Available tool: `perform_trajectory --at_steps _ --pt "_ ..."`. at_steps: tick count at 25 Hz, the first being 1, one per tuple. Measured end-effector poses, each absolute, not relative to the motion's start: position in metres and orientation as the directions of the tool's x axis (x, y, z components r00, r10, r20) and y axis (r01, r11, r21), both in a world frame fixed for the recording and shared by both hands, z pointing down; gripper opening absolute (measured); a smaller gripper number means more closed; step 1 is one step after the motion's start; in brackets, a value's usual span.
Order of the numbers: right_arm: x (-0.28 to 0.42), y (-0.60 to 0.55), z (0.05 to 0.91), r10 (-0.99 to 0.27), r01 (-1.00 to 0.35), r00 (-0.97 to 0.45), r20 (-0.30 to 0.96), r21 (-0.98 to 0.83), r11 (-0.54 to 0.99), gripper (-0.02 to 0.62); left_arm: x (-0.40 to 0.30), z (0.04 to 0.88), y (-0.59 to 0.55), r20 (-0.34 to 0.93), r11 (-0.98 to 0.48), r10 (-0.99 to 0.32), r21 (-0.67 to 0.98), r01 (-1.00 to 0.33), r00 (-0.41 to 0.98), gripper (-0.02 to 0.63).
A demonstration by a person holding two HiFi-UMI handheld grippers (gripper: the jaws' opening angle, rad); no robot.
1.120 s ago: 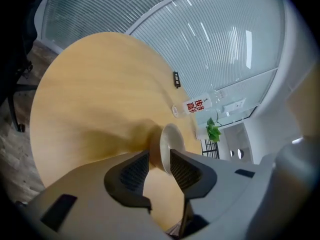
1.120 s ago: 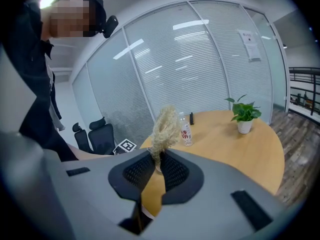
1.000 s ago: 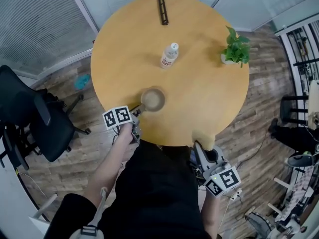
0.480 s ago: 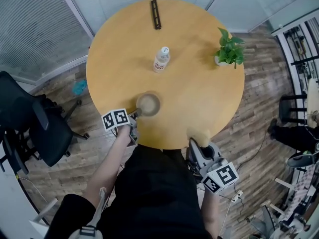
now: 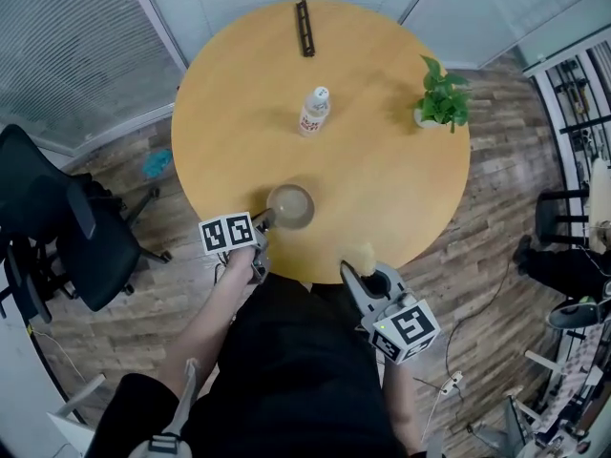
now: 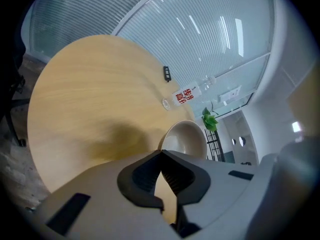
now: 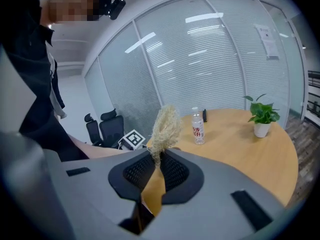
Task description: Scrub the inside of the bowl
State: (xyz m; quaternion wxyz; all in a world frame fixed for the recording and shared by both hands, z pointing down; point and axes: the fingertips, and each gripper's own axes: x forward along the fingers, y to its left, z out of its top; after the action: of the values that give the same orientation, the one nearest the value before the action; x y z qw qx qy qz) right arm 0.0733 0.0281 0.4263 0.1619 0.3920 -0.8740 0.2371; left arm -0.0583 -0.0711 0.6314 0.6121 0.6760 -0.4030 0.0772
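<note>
far left in the head view, a black chair stands on the wood floor, clear of the round table. a small teal thing lies on the floor just beside the table's left edge.

lower left of centre, the left hand-held gripper reaches over the table's near edge. its jaws have just been closing and now sit pressed together on the near rim of the bowl. in the left gripper view the dark pads meet at their tips right where the rim comes in, and the bowl's pale inside shows just beyond them. the bowl is on the table close to the near edge, a little left of the middle of the frame.

above it in the frame, toward the table's centre, a bottle with a red label stands upright. a black bar lies at the far edge, upper centre.

lower right of centre, the right hand-held gripper hangs at the table's near edge, apart from the bowl. its jaws pinch a pale fibrous scrubber; in the right gripper view the tuft sticks up out of the closed jaws.

upper right, a potted plant stands near the table's right edge.
</note>
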Motion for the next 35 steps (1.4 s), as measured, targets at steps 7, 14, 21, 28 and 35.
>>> perform_trajectory --at_steps 7,14,21,28,35 --pt "0.005 0.030 0.454 -0.420 -0.649 -0.680 0.601 -0.228 0.726 0.037 -0.067 0.571 -0.049 0.636 -0.121 -0.468 0.641 -0.758 0.613 0.015" --pt "-0.023 0.005 0.476 -0.413 -0.662 -0.585 0.698 -0.118 0.740 0.037 -0.079 0.512 -0.043 0.589 -0.249 -0.535 0.575 -0.780 0.605 0.015" --pt "-0.033 -0.012 0.469 -0.462 -0.691 -0.516 0.722 -0.031 0.722 0.037 -0.069 0.472 -0.035 0.544 -0.392 -0.580 0.466 -0.793 0.606 0.015" --pt "-0.033 -0.013 0.469 -0.476 -0.666 -0.472 0.742 0.054 0.744 0.037 -0.063 0.453 -0.037 0.531 -0.472 -0.589 0.386 -0.793 0.609 0.015" --pt "-0.031 0.000 0.483 -0.432 -0.616 -0.459 0.776 0.072 0.784 0.037 -0.060 0.452 -0.036 0.529 -0.487 -0.583 0.381 -0.786 0.617 0.015"
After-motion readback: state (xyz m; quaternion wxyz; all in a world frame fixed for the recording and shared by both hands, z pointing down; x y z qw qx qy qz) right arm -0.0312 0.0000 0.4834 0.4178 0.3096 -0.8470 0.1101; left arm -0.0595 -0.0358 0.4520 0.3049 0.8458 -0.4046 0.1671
